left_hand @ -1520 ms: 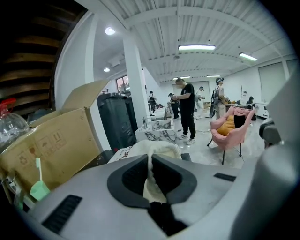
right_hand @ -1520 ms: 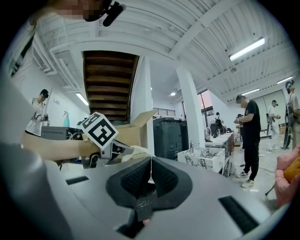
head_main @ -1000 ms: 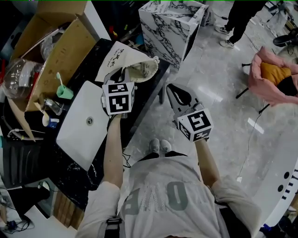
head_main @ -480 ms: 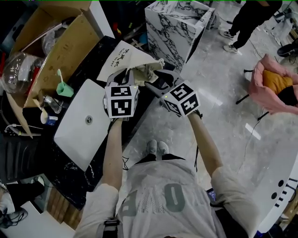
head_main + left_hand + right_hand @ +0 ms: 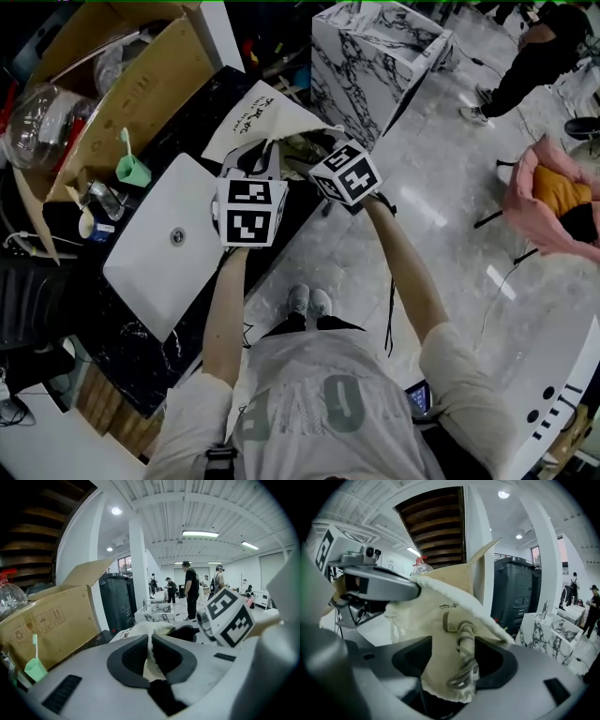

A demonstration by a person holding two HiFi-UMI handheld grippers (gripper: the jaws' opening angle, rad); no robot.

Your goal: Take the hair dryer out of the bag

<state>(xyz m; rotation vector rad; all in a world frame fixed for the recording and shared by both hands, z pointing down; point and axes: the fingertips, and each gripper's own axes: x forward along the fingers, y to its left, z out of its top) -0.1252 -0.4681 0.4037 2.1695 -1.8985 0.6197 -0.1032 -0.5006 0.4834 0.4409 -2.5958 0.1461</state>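
A cream cloth bag (image 5: 246, 114) lies on the black table (image 5: 159, 337). My left gripper (image 5: 150, 649) is shut on a fold of the bag's rim and holds the mouth up. In the right gripper view the mouth gapes, and the beige hair dryer (image 5: 453, 622) shows inside with its grey cord (image 5: 465, 670) coiled below. My right gripper (image 5: 457, 663) is at the mouth, its jaws opening wide. The dryer's handle and cord lie between the pads, which do not press on them. In the head view both marker cubes sit side by side at the bag, left (image 5: 251, 212) and right (image 5: 345, 172).
A white board (image 5: 159, 248) lies on the table beside the bag, a green cup (image 5: 132, 170) and an open cardboard box (image 5: 141, 80) behind it. A marbled cube (image 5: 375, 52) stands past the table's end. A person (image 5: 534, 61) and a pink chair (image 5: 548, 192) are on the floor to the right.
My right gripper has swung left from over the floor to the bag's mouth and its jaws have opened. The left gripper has kept still, holding the rim.
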